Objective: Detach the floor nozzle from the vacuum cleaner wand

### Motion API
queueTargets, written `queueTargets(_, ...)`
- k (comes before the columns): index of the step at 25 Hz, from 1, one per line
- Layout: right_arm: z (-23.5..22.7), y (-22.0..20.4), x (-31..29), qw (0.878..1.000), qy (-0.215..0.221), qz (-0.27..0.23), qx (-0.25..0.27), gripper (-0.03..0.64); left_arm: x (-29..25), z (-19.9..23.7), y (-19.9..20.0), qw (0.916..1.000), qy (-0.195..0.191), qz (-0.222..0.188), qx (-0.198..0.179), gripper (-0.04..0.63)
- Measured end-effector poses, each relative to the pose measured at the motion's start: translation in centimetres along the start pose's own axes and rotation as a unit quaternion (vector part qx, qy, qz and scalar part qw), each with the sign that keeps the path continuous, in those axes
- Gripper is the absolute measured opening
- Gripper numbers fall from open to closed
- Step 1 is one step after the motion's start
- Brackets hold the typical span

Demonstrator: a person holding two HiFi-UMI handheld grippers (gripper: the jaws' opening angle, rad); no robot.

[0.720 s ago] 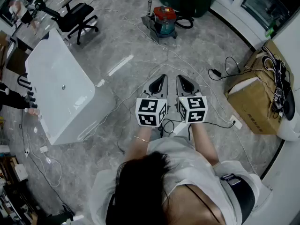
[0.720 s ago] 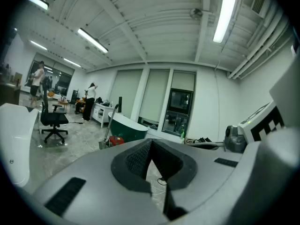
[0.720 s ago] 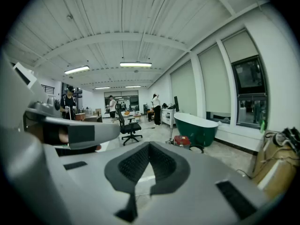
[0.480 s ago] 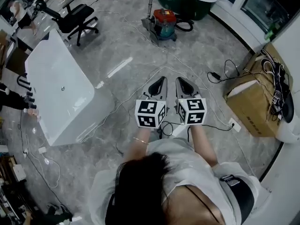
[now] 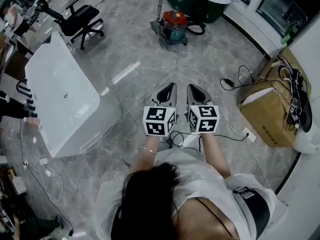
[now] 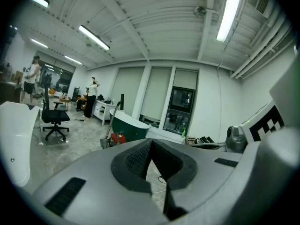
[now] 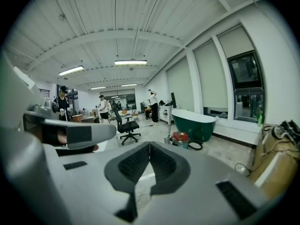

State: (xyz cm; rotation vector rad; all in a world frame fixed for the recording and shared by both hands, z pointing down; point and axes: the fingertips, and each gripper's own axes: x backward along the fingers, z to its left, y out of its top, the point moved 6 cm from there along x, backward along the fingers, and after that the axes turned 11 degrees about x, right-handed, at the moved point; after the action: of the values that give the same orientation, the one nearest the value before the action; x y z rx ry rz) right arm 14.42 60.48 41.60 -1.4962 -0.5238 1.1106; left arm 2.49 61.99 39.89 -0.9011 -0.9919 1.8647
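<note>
Your left gripper (image 5: 171,86) and right gripper (image 5: 192,87) are held side by side above the grey floor (image 5: 135,49), close to each other but apart. Both point forward and slightly down. In the left gripper view the left gripper (image 6: 151,143) has its jaws pressed together with nothing between them. The right gripper view shows the same of the right gripper (image 7: 149,146): pads closed, nothing held.

The vacuum cleaner (image 5: 174,24) stands well ahead of both tips, on the floor in front of the green bathtub (image 5: 200,1). It has a red top and a teal body. Its wand (image 5: 160,1) rises steeply from the floor nozzle (image 5: 157,28), which lies just to the left of the body. The wand's long axis is near upright; its lower end is at the nozzle and its upper end leans toward the tub rim. In the left gripper view the wand (image 6: 110,123) slants up and to the right. Nozzle and wand are joined.

To your left is a white bathtub (image 5: 65,96), with an office chair (image 5: 82,19) beyond it. To your right is a cardboard box (image 5: 270,109).
</note>
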Motion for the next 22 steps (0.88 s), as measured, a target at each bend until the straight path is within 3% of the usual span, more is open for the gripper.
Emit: queueTargets(22, 4.0, 1.6, -5.0, 1.0, -0.021, -0.006, -0.018, 0.015, -0.2, 6.6, 3.1, 0.9997, -0.014, 0.013, -0.016, 0.003)
